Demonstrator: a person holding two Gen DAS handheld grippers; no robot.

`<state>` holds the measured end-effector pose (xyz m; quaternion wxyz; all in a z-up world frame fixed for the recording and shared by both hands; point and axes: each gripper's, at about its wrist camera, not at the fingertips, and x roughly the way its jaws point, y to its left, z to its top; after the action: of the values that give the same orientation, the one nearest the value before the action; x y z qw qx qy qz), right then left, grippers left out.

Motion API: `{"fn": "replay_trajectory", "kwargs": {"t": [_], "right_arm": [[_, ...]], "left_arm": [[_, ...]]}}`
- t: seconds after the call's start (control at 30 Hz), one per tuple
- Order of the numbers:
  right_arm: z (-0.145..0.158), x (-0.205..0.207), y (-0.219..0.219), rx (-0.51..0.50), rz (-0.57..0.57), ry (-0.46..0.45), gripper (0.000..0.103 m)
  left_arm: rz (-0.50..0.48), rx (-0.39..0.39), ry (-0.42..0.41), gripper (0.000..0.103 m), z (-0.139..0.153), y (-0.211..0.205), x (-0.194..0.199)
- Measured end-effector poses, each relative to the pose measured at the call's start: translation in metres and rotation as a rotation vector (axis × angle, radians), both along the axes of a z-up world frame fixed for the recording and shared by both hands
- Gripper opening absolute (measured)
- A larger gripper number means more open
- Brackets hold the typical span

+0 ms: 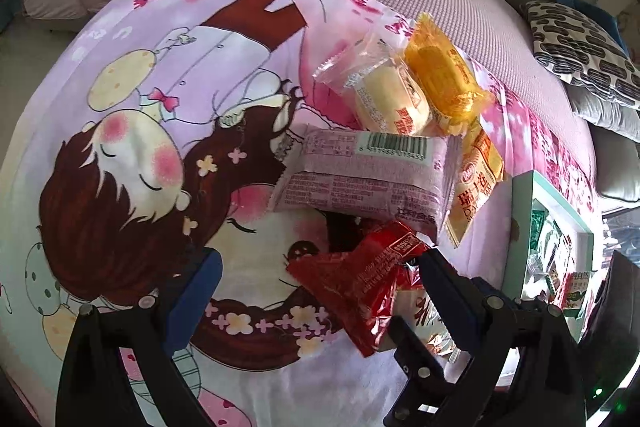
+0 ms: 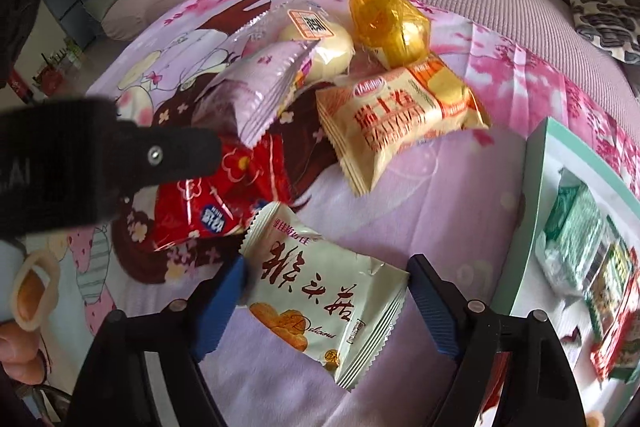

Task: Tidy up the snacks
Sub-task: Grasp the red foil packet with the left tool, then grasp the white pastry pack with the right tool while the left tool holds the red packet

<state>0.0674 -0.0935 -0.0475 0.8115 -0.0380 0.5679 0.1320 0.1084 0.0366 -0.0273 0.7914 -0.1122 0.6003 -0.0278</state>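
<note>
Six loose wrapped snacks lie on a pink cartoon-printed cloth [image 2: 420, 195] spread over a pink ribbed sofa seat [image 2: 500, 7]. Item one: a cream-white foil pastry packet with dark red brush lettering [image 2: 320, 295], flat on the cloth at the 6 o'clock edge of the heap, lying between the blue-padded fingers of the right gripper [image 2: 326, 291]; the jaws stand wide, the left pad touching or just beside the packet's edge, the right pad apart from it, so the packet is not clamped. Item two: a red crinkled foil packet [image 1: 360, 287], at 9 o'clock of item one, beside the right-hand finger of the left gripper [image 1: 316, 291], whose jaws are spread wide with nothing pressed between the pads. Item three: a pale lilac barcode-printed pillow packet [image 1: 368, 171], at 12 o'clock of the red one and overlapping it. Item four: a cream-yellow packet with red characters [image 2: 404, 119], at 3 o'clock of the lilac. Item five: a clear-wrapped pale yellow cake [image 1: 384, 95], at 12 o'clock. Item six: an amber translucent packet [image 2: 388, 23], just beside the cake, farthest back. A mint-green open box [image 2: 536, 195] at 3 o'clock holds green and red packets [image 2: 576, 239].
</note>
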Motion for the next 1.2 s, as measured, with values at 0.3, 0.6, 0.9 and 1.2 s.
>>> {"fn": "replay_trajectory", "kwargs": {"t": [0.3,0.6,0.9,1.2], "right_arm": [[-0.003,-0.011,-0.010,-0.021,-0.091,0.013,0.084],[-0.005,-0.020,-0.011,-0.046,-0.117,0.007,0.084],[-0.007,-0.026,-0.012,-0.046,-0.126,-0.006,0.084],[-0.007,-0.030,-0.015,-0.024,-0.126,-0.011,0.084]], "left_arm": [[-0.068,0.005,0.033,0.099,-0.013,-0.020,0.004],[-0.102,0.004,0.027,0.064,-0.016,-0.040,0.004],[-0.091,0.034,0.017,0.058,-0.017,-0.045,-0.004],[-0.008,0.068,0.020,0.058,-0.016,-0.020,-0.020]]}}
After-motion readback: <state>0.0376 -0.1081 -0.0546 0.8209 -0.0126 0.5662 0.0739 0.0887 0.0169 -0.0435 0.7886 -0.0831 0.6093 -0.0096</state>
